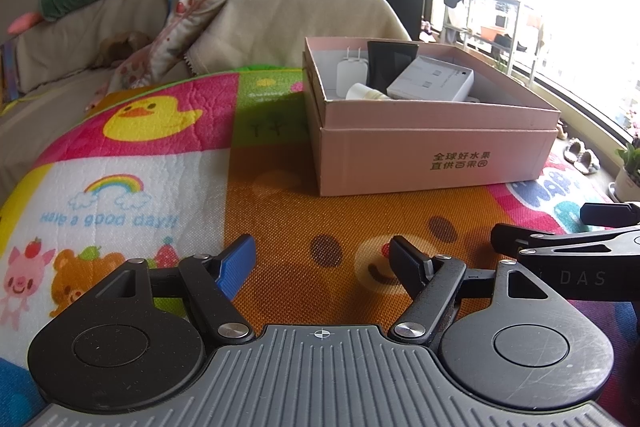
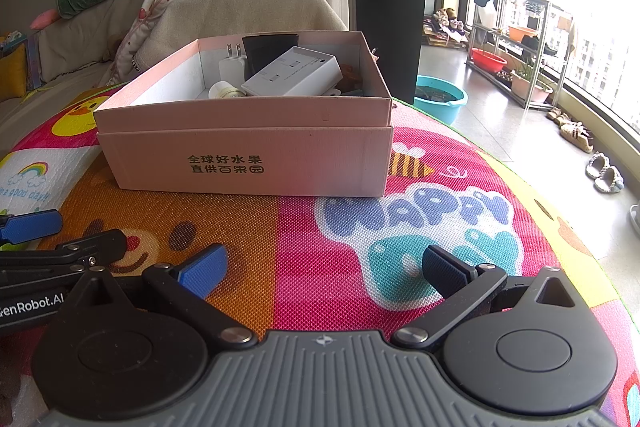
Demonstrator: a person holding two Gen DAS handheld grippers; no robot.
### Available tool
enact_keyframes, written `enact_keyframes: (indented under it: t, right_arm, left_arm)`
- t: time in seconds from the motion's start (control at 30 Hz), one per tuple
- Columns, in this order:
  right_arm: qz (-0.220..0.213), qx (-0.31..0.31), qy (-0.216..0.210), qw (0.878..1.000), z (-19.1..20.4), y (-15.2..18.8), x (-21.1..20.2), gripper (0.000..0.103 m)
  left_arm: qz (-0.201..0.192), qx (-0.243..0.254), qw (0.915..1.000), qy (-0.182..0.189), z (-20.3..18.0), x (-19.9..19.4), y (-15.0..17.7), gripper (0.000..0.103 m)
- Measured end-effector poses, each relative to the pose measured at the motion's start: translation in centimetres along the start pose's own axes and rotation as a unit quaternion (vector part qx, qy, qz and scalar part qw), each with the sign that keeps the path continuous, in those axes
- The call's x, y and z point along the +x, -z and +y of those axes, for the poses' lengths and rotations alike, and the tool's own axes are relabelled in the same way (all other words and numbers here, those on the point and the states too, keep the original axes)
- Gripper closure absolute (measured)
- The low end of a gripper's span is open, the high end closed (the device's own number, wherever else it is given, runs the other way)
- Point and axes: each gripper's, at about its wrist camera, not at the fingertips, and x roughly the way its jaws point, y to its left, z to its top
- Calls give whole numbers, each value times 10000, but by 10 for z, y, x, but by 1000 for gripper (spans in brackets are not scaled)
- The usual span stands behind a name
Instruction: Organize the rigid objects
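Nearest, the left gripper (image 1: 322,265) and right gripper (image 2: 324,273) are held spread and empty above the play mat (image 2: 320,227). Beyond, the white charger (image 2: 294,74), plug adapter (image 2: 231,69) and black case (image 2: 270,49) are seen already inside the pink cardboard box (image 2: 248,155). The sorting is judged near complete; only withdrawal seems called for.

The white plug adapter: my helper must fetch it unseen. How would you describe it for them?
On the colourful play mat stands an open pink cardboard box. At its back wall, left of a black block, stands the white plug adapter, alone in having two metal prongs pointing up.
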Motion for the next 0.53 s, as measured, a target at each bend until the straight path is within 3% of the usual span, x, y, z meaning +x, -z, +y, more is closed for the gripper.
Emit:
enact_keyframes:
  t: [0.53]
  right_arm:
    - [0, 0, 1, 10000, 0, 0, 0, 0]
  left_arm:
    - [1, -2, 10000, 12, 0, 0, -1, 24]
